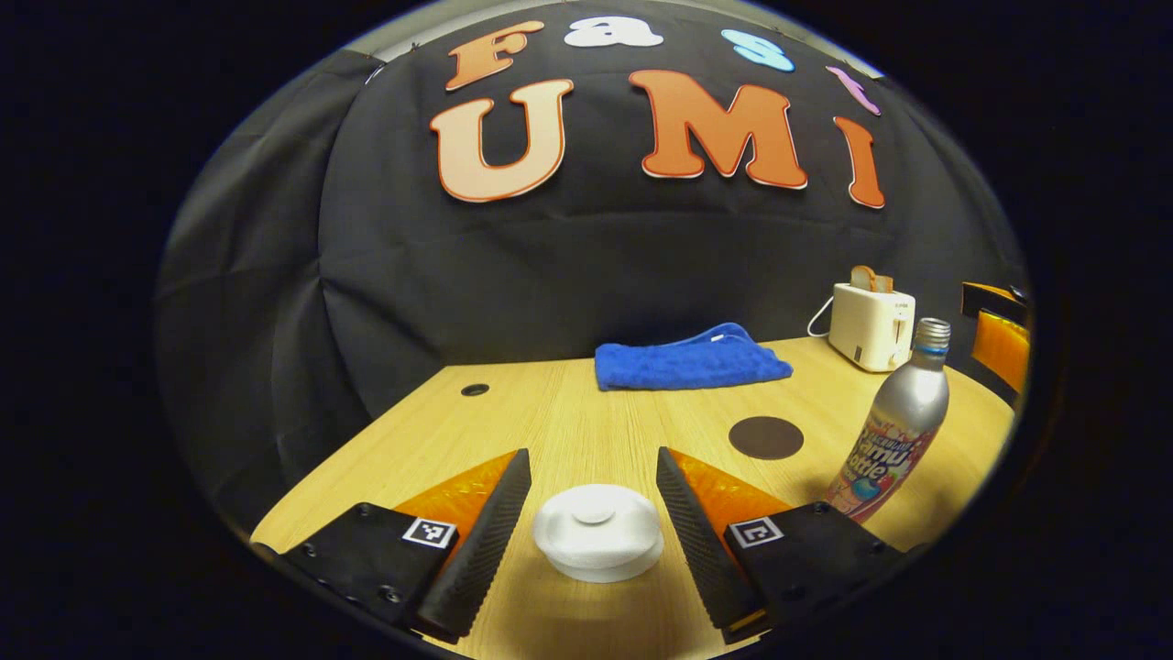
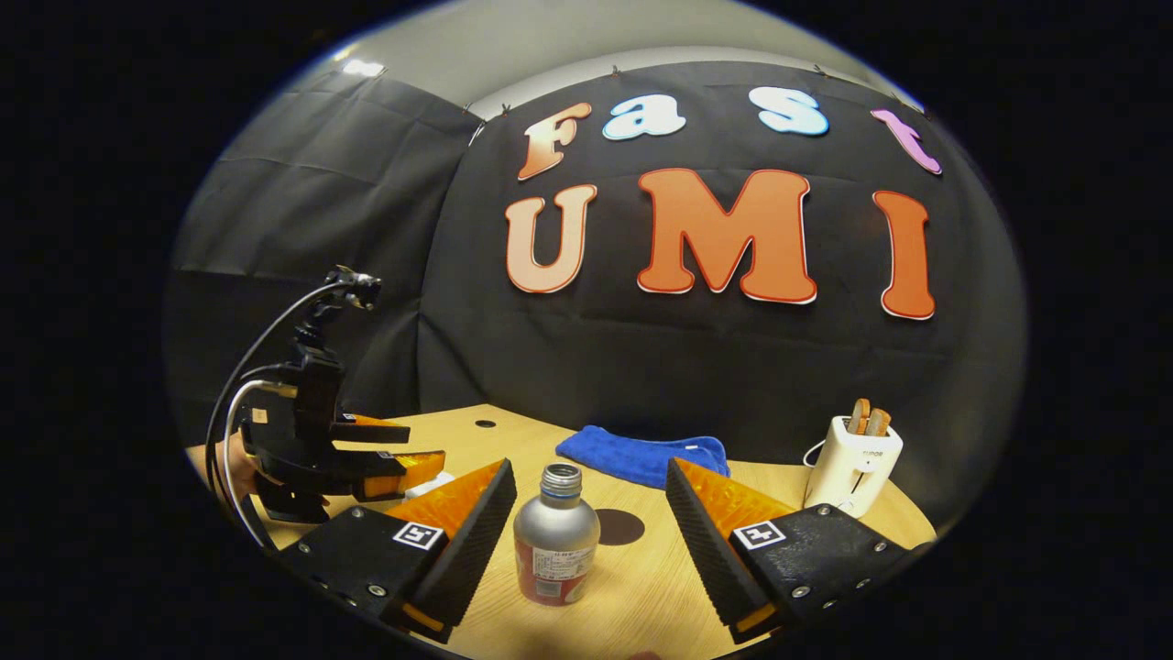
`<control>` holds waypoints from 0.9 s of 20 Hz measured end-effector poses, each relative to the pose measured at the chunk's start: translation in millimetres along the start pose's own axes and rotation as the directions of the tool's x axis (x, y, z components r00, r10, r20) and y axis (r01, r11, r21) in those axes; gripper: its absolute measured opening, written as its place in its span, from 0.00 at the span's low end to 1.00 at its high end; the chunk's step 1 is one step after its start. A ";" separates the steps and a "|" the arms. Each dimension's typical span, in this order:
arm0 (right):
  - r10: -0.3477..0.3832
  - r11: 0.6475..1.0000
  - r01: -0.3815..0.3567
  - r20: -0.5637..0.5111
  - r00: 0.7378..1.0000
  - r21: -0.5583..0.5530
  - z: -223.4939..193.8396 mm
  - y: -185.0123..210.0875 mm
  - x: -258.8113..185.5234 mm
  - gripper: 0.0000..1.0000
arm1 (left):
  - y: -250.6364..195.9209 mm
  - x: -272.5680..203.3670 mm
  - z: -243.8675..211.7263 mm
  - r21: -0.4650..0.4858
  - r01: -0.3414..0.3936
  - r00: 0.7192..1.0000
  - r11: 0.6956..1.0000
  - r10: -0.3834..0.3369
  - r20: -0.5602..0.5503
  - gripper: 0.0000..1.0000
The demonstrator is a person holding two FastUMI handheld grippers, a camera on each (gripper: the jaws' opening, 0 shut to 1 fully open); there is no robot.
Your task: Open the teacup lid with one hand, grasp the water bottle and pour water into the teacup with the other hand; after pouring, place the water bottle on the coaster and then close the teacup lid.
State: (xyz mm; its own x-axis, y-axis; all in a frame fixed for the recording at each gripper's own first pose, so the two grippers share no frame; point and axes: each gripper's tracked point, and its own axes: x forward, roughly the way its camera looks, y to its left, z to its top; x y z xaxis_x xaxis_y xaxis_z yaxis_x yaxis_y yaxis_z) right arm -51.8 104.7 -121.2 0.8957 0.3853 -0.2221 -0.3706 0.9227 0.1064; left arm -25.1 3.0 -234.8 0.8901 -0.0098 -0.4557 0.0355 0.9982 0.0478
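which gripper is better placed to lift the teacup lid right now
Left. The white teacup lid sits between the left gripper's open fingers, untouched. The right gripper is open around the water bottle.

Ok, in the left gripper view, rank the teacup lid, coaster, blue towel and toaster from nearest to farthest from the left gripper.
1. teacup lid: between the open fingers of the left gripper.
2. coaster: ahead, to the right.
3. blue towel: farther back, centre.
4. toaster: far right, by the wall.
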 end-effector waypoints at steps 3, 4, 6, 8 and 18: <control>0.025 1.000 -0.025 -0.045 0.999 -0.007 -17.3 8.3 4.1 0.99 | 4.3 9.0 -19.0 -0.012 0.001 0.999 1.000 -0.002 -0.043 0.89; 0.034 0.999 -0.034 -0.059 0.998 -0.005 -21.1 11.3 5.5 0.99 | 4.8 10.4 -24.5 -0.016 0.007 0.998 1.000 -0.008 -0.058 0.79; 0.049 0.999 -0.050 -0.086 0.995 -0.006 -29.2 13.2 10.1 0.99 | 4.7 12.8 -31.3 -0.018 0.011 0.997 1.000 -0.012 -0.075 0.81; 0.058 0.998 -0.060 -0.105 0.993 -0.015 -35.9 16.0 11.9 0.99 | -4.9 20.0 -30.1 -0.023 0.030 0.997 0.999 -0.032 -0.070 0.72; 0.067 0.996 -0.076 -0.181 0.981 -0.043 -64.3 23.9 21.3 0.99 | -0.8 23.6 -25.8 -0.009 0.015 0.998 1.000 -0.015 -0.058 0.36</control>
State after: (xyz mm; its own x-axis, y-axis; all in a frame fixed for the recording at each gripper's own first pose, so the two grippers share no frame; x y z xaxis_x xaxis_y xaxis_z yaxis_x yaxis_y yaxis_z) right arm -57.3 135.8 -185.7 0.8096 0.4424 -0.3859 -0.4477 0.8904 0.0815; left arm -15.8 3.4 -268.5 0.8618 -0.0219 -0.5069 0.0449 0.9984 0.0332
